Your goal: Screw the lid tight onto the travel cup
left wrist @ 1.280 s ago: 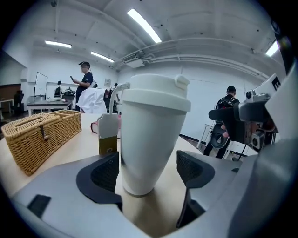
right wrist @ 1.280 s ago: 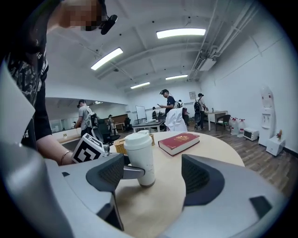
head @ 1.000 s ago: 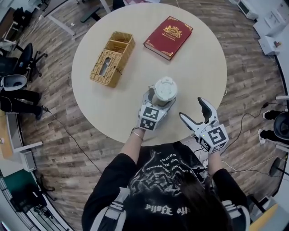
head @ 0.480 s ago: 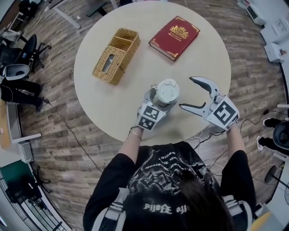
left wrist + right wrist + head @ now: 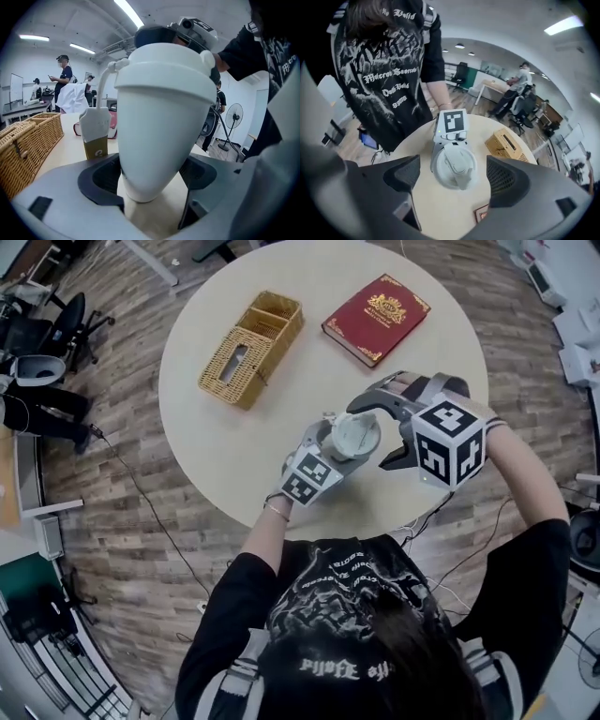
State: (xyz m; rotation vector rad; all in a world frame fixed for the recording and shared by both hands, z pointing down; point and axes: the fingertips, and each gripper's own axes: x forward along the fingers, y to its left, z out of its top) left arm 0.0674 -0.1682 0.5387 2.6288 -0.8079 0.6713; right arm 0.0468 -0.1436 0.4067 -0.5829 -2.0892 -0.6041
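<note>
A white travel cup (image 5: 354,435) stands on the round table (image 5: 281,427), and my left gripper (image 5: 342,448) is shut on its lower body. In the left gripper view the cup (image 5: 164,126) fills the gap between the jaws, its white lid (image 5: 164,70) sits on top, and a tea-bag tag (image 5: 96,133) hangs at its left. My right gripper (image 5: 370,435) hovers over the lid with one finger on each side. Its jaws have just been opening and stand wide, not pressing on anything. From the right gripper view I see the lid (image 5: 453,161) from above, below the open jaws.
A wicker box (image 5: 251,348) lies at the table's far left and a red book (image 5: 375,317) at the far right. Chairs, cables and desks stand on the wooden floor around the table. People stand in the room behind.
My right gripper has swung from the table's near right edge up and left to over the cup, rolling so that its cube faces up. The left gripper and cup have stayed put.
</note>
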